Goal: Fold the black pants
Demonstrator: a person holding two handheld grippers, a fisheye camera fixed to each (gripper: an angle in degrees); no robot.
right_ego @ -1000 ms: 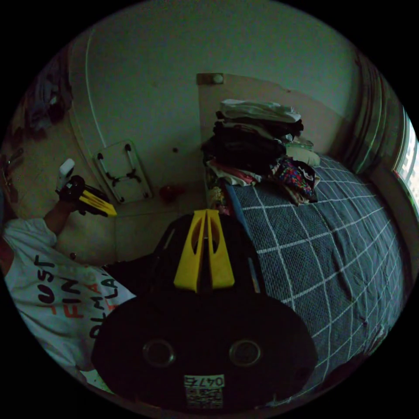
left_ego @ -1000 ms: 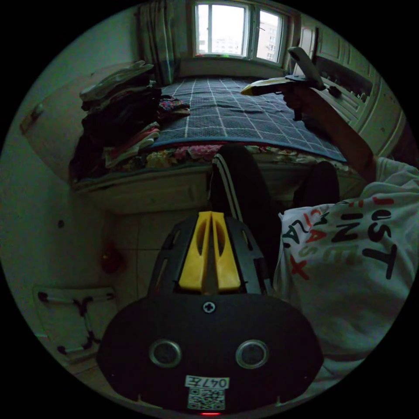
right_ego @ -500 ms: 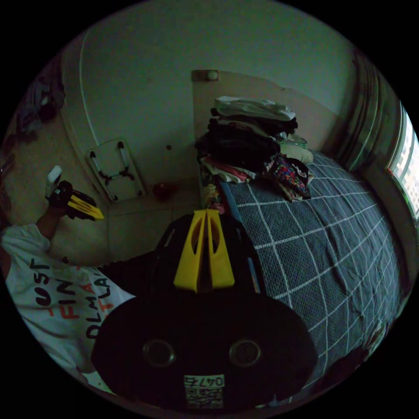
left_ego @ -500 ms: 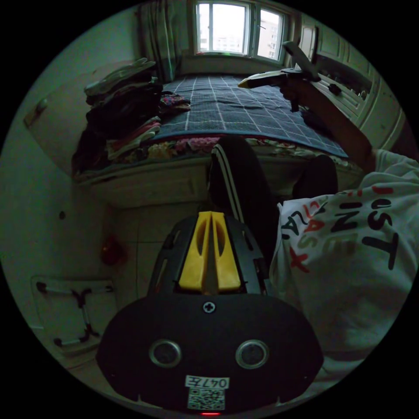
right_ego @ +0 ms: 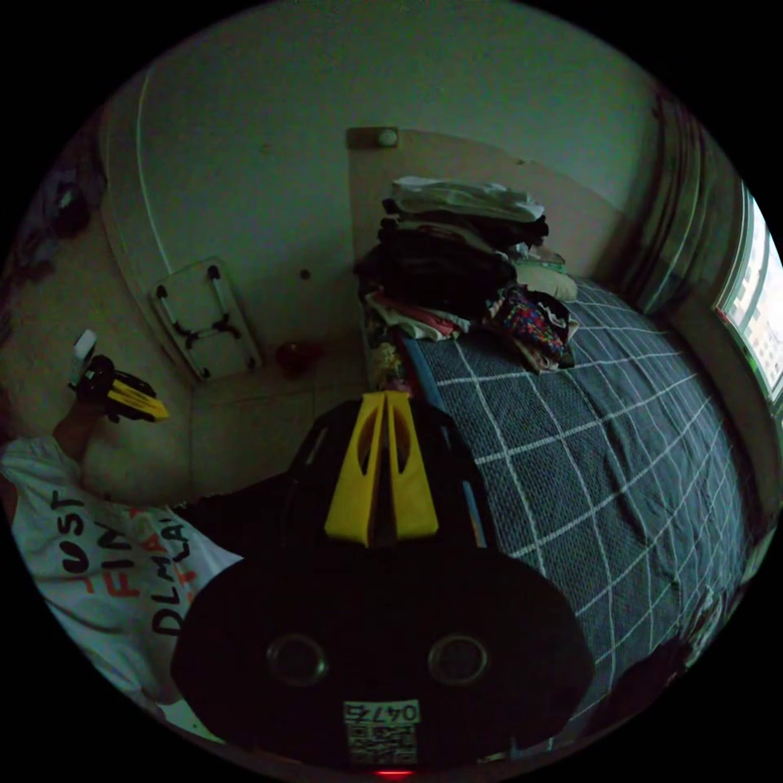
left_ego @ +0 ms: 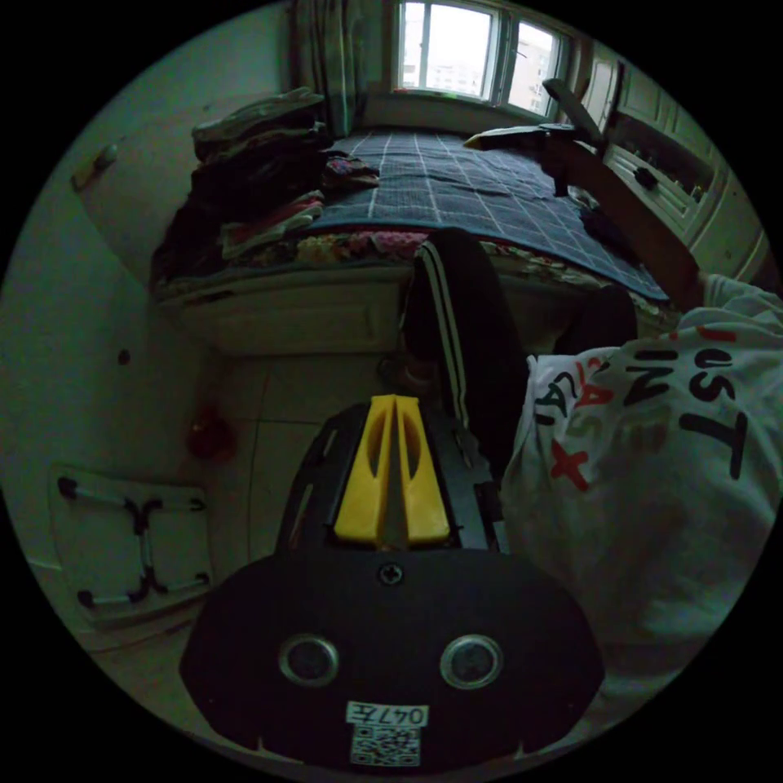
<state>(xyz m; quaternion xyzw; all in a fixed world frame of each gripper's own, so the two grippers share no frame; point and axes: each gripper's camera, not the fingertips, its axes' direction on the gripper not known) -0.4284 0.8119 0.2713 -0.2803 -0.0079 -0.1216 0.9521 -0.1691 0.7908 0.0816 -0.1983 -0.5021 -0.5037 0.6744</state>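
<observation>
Folded and loose clothes form a stack (left_ego: 257,175) at the bed's corner (right_ego: 457,261), with dark garments in it; I cannot tell which are the black pants. My left gripper (left_ego: 395,401) is shut with nothing in it, held over the floor beside the person's leg in black striped trousers (left_ego: 461,318). It also appears small at the left of the right gripper view (right_ego: 140,399). My right gripper (right_ego: 386,397) is shut and empty, held above the bed's edge. The left gripper view catches it over the bed (left_ego: 497,137), at the end of the person's outstretched arm.
A bed with a grey checked cover (right_ego: 620,457) runs toward a window (left_ego: 465,53). A folded small table (right_ego: 208,318) leans on the wall near a red object (right_ego: 294,355) on the tiled floor. The person's white printed shirt (left_ego: 652,489) is close by. Cabinets (left_ego: 677,179) line the bed's far side.
Both cameras have shifted a little. The left gripper looks smaller and lower-left in the right gripper view, and the right gripper reaches further over the bed. Both jaws stay shut.
</observation>
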